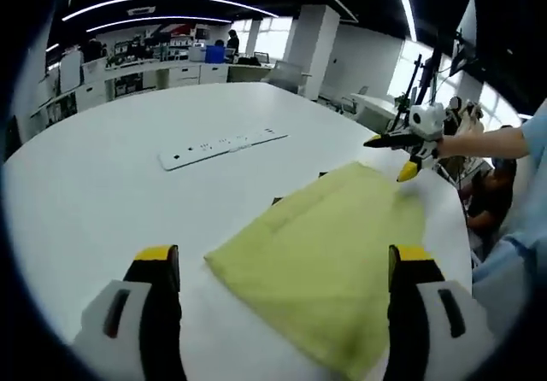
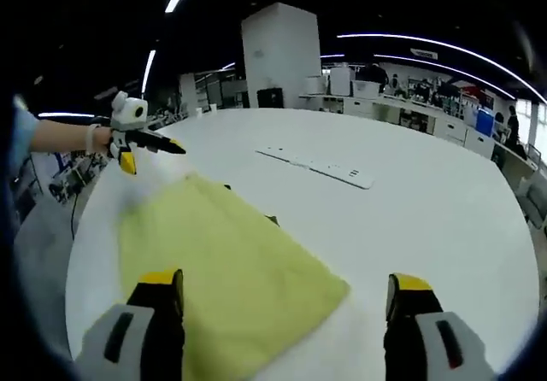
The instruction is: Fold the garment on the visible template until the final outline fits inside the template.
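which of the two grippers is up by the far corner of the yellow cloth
Cannot settle it: each view shows the other gripper raised, jaws open, beside a far corner of the yellow-green garment on the white table.

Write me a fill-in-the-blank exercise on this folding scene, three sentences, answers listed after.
1. The folded garment on the table is ____ in colour.
2. Beyond the garment a flat ____ strip with dark marks lies on the table.
3. The jaws of the left gripper stand wide ____, with nothing between them; the right gripper stands the same.

Missing words: yellow-green; white; open
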A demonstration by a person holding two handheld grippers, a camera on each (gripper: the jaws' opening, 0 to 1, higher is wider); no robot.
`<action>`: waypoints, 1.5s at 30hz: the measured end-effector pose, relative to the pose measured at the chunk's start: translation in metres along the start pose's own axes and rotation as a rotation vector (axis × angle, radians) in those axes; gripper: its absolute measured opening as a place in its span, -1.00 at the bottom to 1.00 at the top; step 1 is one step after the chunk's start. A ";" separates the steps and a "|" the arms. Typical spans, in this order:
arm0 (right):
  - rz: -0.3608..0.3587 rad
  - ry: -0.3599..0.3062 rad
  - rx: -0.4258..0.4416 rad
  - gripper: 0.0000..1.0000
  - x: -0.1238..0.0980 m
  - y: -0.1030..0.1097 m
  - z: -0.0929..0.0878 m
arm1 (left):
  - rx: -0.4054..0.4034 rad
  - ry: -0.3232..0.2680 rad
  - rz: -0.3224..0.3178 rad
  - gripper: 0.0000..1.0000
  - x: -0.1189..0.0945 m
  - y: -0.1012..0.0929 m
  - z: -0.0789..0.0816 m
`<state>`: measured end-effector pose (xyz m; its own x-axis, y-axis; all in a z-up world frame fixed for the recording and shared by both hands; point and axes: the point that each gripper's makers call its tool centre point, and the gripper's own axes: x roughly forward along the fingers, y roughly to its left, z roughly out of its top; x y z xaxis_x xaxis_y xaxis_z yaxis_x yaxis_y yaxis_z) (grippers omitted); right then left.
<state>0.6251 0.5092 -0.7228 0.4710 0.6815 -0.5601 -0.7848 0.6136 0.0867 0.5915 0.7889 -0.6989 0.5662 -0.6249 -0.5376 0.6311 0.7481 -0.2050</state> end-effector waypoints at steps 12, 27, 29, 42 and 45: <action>-0.019 -0.014 0.013 0.97 -0.016 0.004 0.003 | -0.014 -0.008 -0.006 0.98 -0.019 -0.015 -0.008; -0.011 -0.008 0.035 0.87 -0.038 0.021 -0.015 | -0.024 -0.005 -0.011 0.94 -0.043 -0.036 -0.033; -0.010 -0.017 0.036 0.86 -0.042 0.023 -0.015 | -0.037 -0.012 -0.012 0.91 -0.046 -0.038 -0.035; -0.027 -0.012 0.089 0.53 -0.069 0.037 -0.040 | -0.102 -0.036 -0.046 0.65 -0.062 -0.060 -0.062; -0.017 -0.017 0.091 0.48 -0.073 0.040 -0.046 | -0.109 -0.033 -0.045 0.64 -0.065 -0.061 -0.069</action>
<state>0.5405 0.4657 -0.7161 0.4919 0.6768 -0.5478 -0.7370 0.6586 0.1519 0.4793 0.7993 -0.7080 0.5570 -0.6640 -0.4989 0.5956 0.7380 -0.3173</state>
